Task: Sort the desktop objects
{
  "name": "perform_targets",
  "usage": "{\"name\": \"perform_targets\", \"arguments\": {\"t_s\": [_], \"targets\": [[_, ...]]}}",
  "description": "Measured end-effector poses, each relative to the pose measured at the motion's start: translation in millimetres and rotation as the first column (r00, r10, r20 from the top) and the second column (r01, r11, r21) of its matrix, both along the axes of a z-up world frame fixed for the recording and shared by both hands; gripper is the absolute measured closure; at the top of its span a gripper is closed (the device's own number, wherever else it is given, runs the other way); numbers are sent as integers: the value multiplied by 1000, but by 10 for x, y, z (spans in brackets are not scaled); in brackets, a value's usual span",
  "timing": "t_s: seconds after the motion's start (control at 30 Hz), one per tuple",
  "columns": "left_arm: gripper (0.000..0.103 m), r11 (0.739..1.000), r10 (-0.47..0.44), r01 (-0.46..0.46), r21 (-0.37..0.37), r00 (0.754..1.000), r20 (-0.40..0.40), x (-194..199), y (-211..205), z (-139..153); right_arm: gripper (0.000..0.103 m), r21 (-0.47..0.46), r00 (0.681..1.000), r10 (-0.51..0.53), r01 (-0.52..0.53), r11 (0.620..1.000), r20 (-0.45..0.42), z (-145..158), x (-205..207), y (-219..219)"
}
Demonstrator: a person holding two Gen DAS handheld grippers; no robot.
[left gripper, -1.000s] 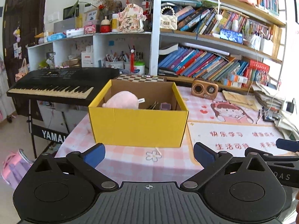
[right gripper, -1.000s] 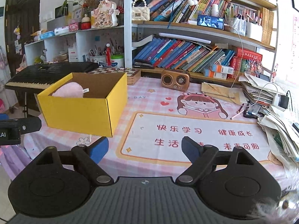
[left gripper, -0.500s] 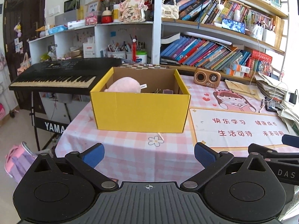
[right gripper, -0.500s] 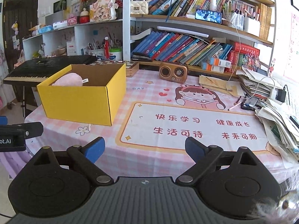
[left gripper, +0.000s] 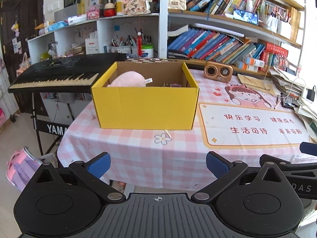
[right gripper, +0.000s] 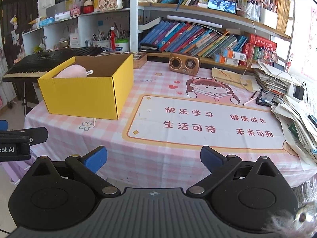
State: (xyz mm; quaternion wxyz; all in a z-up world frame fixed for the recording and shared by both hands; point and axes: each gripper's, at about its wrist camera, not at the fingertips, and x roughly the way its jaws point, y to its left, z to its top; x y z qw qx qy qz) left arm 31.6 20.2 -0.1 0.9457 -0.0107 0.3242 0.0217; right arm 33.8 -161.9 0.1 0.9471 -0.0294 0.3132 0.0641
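Both grippers have drawn back from the yellow cardboard box (left gripper: 145, 107), right gripper (right gripper: 152, 159) fingers just opened wide and empty, left gripper (left gripper: 157, 163) likewise wide; the soft pink plush toy (left gripper: 126, 79) inside looks light and squeezable at mid-body.

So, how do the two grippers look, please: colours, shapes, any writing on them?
Both are alike: the left gripper and the right gripper have black bodies with round discs, ribbed grey middles, silver rivets and blue finger pads. White lettering marks their sides.

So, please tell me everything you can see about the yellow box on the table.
The yellow box looks like corrugated cardboard, yellow outside and brown inside. It is open, with no lid visible, and stands upright on the pink checked tablecloth. A pink plush toy lies inside at its left end. No gripper touches it.
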Motion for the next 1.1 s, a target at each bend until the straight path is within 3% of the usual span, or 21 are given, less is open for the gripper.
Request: {"name": "perform_targets", "arguments": {"t_s": [1.1], "targets": [[0,999,-34,33,-2,999,-29,50,-76,-45,0,4,1000,-12,12,1000,-15,-47,-11,-70]]}}
